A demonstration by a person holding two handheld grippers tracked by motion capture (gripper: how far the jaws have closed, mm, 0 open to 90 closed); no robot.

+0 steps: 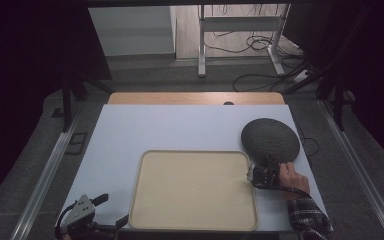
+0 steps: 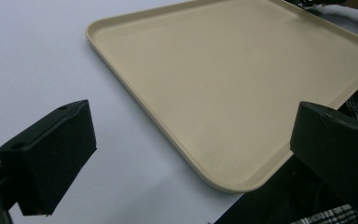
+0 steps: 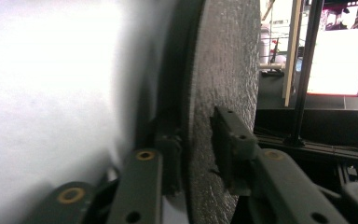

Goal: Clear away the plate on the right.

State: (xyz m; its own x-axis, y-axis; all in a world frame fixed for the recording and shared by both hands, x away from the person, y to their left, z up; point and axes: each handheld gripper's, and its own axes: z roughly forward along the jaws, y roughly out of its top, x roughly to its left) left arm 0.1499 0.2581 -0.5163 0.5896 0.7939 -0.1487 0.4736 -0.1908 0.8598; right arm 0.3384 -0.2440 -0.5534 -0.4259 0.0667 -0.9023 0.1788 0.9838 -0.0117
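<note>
Right hand-held gripper (image 1: 261, 169) clamps the one dark round plate (image 1: 271, 138) beside one beige tray (image 1: 139, 200); left hand-held gripper (image 1: 111, 210) gapes open.

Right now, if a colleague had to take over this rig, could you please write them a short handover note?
Right gripper: jaws clamped on the near edge of the dark round mat, one above it, one beneath.
Left gripper: open, holding nothing, by the tray's near left corner.
Beige tray: nothing on it, mid-table; the mat lies just off its far right corner.
Done: mat gripped.
Left: probably moving the mat onto the tray.
</note>
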